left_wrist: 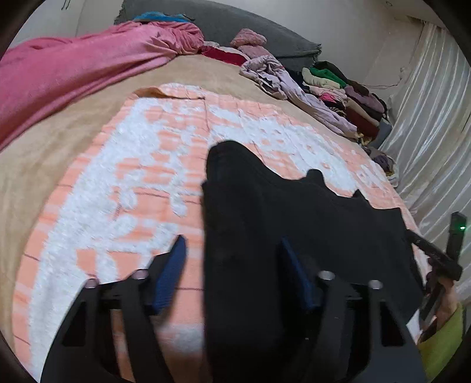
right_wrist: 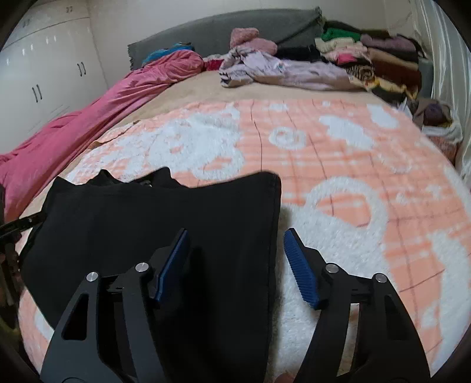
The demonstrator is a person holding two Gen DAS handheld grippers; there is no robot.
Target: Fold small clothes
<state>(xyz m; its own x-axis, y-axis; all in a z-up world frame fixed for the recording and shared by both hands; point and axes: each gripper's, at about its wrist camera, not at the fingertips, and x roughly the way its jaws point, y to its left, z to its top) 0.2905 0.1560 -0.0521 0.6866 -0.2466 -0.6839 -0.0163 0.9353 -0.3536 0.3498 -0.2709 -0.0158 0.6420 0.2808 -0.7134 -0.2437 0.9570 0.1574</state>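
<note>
A black garment point(left_wrist: 294, 212) lies spread on the orange-and-white blanket point(left_wrist: 132, 182); it also shows in the right wrist view point(right_wrist: 164, 218). My left gripper point(left_wrist: 232, 244) is open, its jaws straddling the garment's left edge, with the blue left pad point(left_wrist: 170, 274) over the blanket. My right gripper point(right_wrist: 235, 238) is open, its jaws straddling the garment's right edge, with the blue right pad point(right_wrist: 300, 268) over the blanket point(right_wrist: 353, 165). The right gripper's body point(left_wrist: 441, 259) shows at the far right in the left wrist view.
A pink sheet point(right_wrist: 88, 117) lies along the left side of the bed. A lilac garment point(right_wrist: 279, 70) and a pile of folded clothes point(right_wrist: 376, 59) lie at the far end by a grey headboard point(right_wrist: 235, 26). White wardrobes point(right_wrist: 44, 64) stand left, a curtain point(left_wrist: 435, 117) right.
</note>
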